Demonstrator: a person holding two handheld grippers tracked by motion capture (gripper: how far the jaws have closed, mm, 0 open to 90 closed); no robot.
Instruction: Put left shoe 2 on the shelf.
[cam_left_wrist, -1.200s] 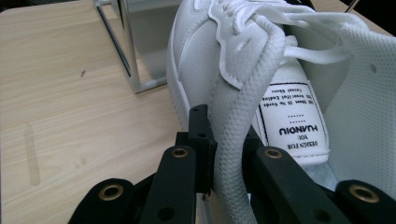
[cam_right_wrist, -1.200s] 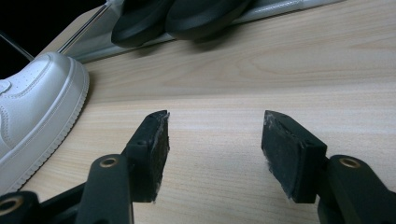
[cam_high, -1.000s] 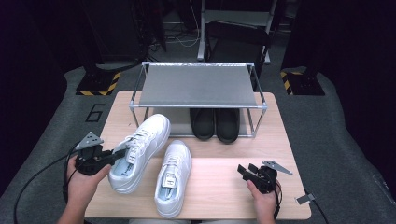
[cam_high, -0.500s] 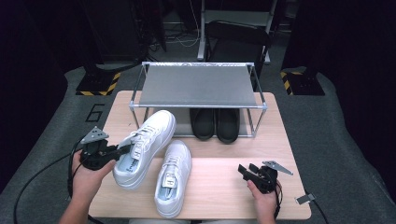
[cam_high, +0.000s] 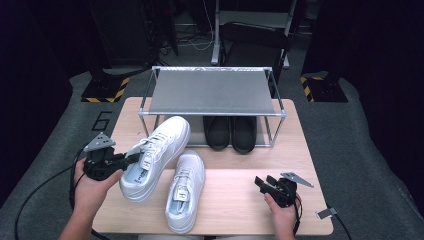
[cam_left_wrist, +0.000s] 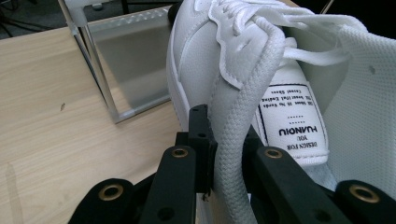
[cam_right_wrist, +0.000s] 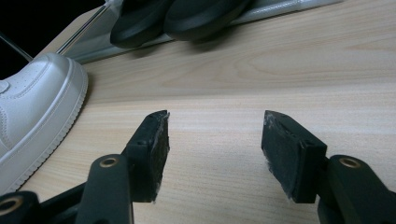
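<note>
Wooden table (cam_high: 235, 202) carries a metal shoe rack (cam_high: 212, 93) at its far side, a pair of black shoes (cam_high: 232, 132) beneath it and open space to their left, toward which the held white sneaker (cam_high: 155, 156) points its toe, its long axis running diagonally away from the person. A second white sneaker (cam_high: 184, 190) lies just beside it, nearer the middle. The left gripper (cam_high: 111, 162) is clamped on the first sneaker's heel collar (cam_left_wrist: 238, 116), so the left hand is plainly nearer; the right gripper (cam_high: 267, 183) rests well apart, jaws spread wide and empty.
</note>
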